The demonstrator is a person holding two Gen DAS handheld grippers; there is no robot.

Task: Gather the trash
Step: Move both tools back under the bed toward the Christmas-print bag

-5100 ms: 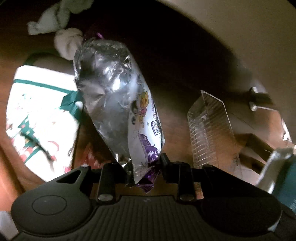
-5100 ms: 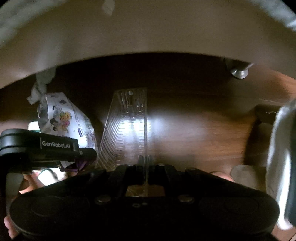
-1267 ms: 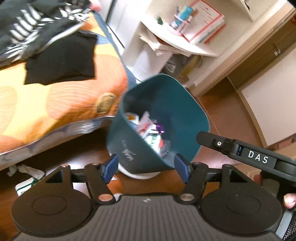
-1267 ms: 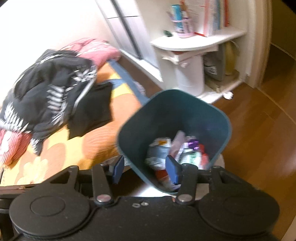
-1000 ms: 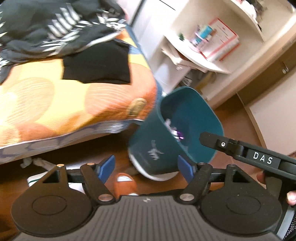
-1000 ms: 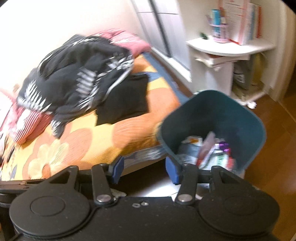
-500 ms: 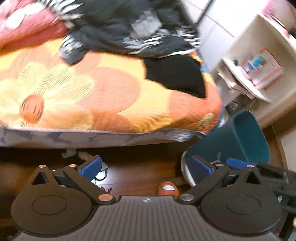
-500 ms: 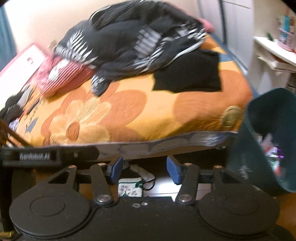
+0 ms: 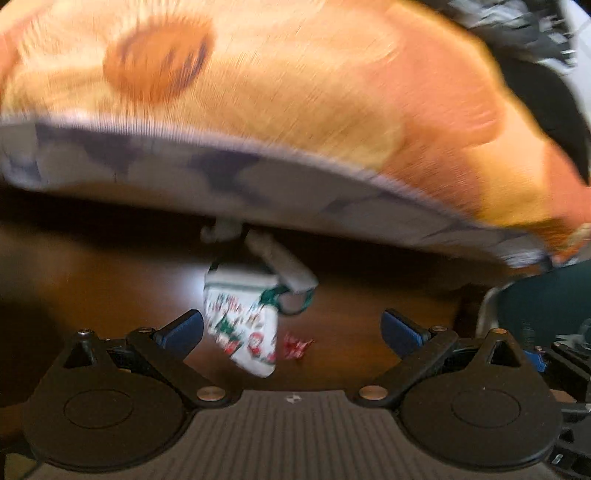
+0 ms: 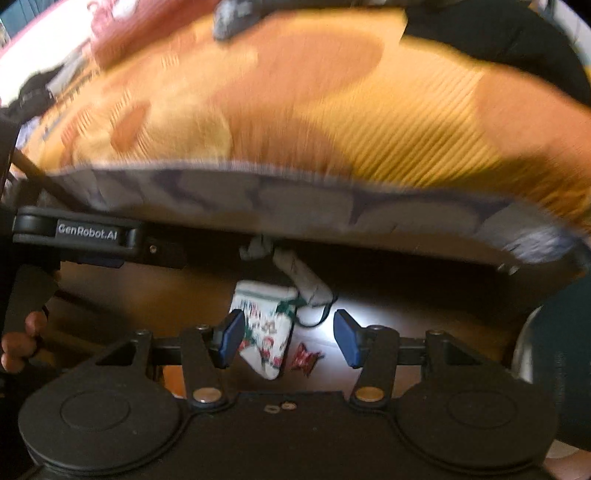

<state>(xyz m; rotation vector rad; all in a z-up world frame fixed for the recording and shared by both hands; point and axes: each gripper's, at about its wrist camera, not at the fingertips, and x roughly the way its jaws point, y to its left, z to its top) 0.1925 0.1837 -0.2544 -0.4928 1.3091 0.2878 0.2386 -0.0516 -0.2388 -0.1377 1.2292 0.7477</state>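
Note:
A white bag with a red and green Christmas print (image 9: 243,325) lies on the wooden floor at the bed's edge; it also shows in the right wrist view (image 10: 264,332). A small red wrapper (image 9: 295,347) lies beside it, also seen in the right wrist view (image 10: 304,359). Crumpled white tissue (image 9: 258,243) sits behind them under the bed. My left gripper (image 9: 291,326) is open and empty, just short of the bag. My right gripper (image 10: 288,339) is open and empty, with the bag between its fingertips in view. The teal bin (image 9: 543,306) is at the right.
The bed with an orange flowered cover (image 9: 295,92) overhangs the floor and fills the upper view. Dark clothes (image 10: 498,33) lie on it. The left gripper's body (image 10: 81,236) shows at the left of the right wrist view. The teal bin (image 10: 565,350) stands close on the right.
Both grippers have dropped the packet and clear tray into the bin, opened, then swung left and down from the bin toward the floor under the bed.

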